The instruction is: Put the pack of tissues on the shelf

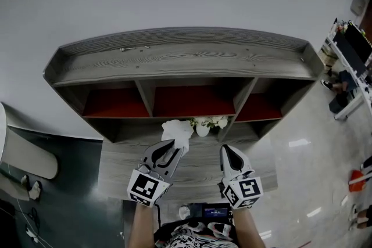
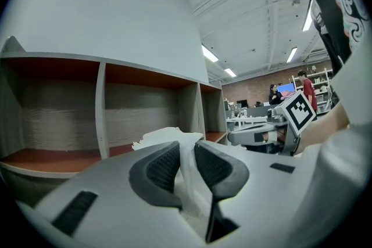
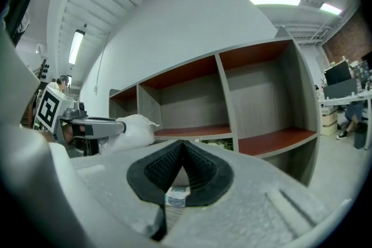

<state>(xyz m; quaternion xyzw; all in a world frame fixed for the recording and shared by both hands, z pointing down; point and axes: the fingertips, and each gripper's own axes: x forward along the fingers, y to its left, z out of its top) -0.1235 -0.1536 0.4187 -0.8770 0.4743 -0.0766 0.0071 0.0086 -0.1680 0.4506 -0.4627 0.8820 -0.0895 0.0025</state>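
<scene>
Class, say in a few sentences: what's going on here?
A person faces a grey shelf with a gripper in each hand. The left gripper grips the white pack of tissues, held up in front of the shelf, not yet placed. The right gripper, beside it, is shut and empty.

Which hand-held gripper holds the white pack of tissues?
The left hand-held gripper: its jaws clamp the soft white pack of tissues, while the right hand-held gripper is shut, empty.
</scene>
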